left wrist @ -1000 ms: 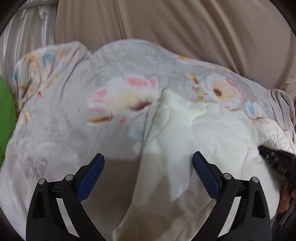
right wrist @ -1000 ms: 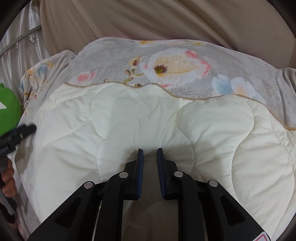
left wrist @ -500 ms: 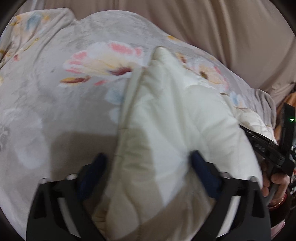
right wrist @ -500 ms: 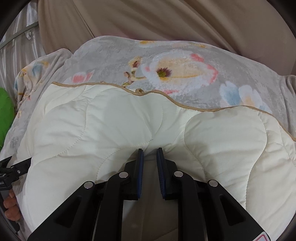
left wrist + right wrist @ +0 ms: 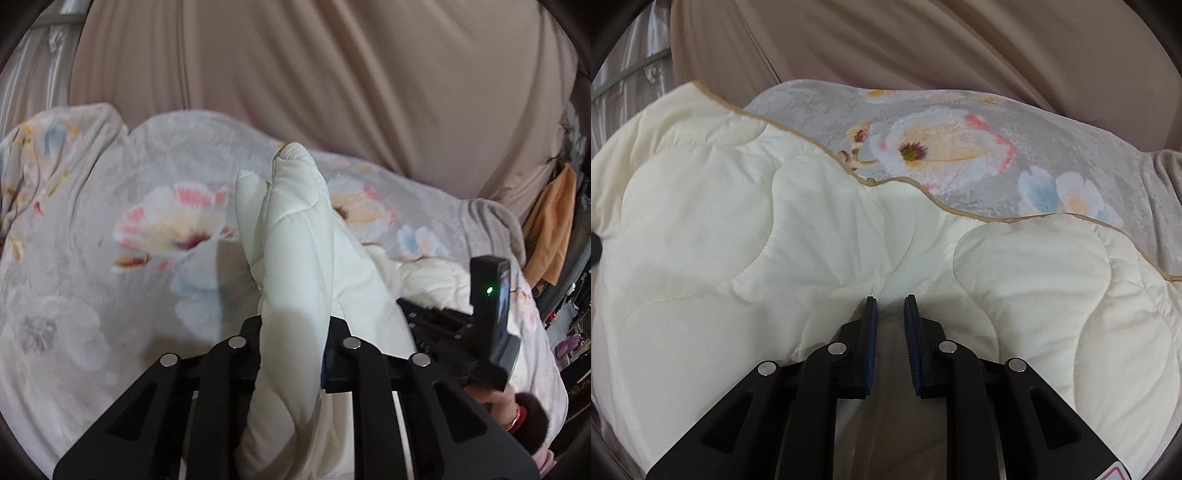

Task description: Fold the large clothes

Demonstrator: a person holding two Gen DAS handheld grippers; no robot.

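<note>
A cream quilted cover (image 5: pixel 701 221) with a tan edge lies on a grey floral blanket (image 5: pixel 960 147). In the left wrist view a bunched fold of the cream cover (image 5: pixel 295 229) rises up between the jaws of my left gripper (image 5: pixel 293 325), which are closing and pinch it. My right gripper (image 5: pixel 890 299) is shut on the cover's near edge, and creases fan out from its tips. The right gripper's body (image 5: pixel 480 325), with a green light, and the person's hand (image 5: pixel 495 402) show at the right of the left wrist view.
The floral blanket (image 5: pixel 92 240) spreads wide to the left of the fold. Beige draped fabric (image 5: pixel 332 74) hangs behind the bed. An orange cloth (image 5: pixel 550 229) hangs at the far right, beside cluttered shelves.
The left gripper went from wide open over the cover to closed on a fold of it and rose, lifting the cover's left side. The right gripper stayed put, still shut.
</note>
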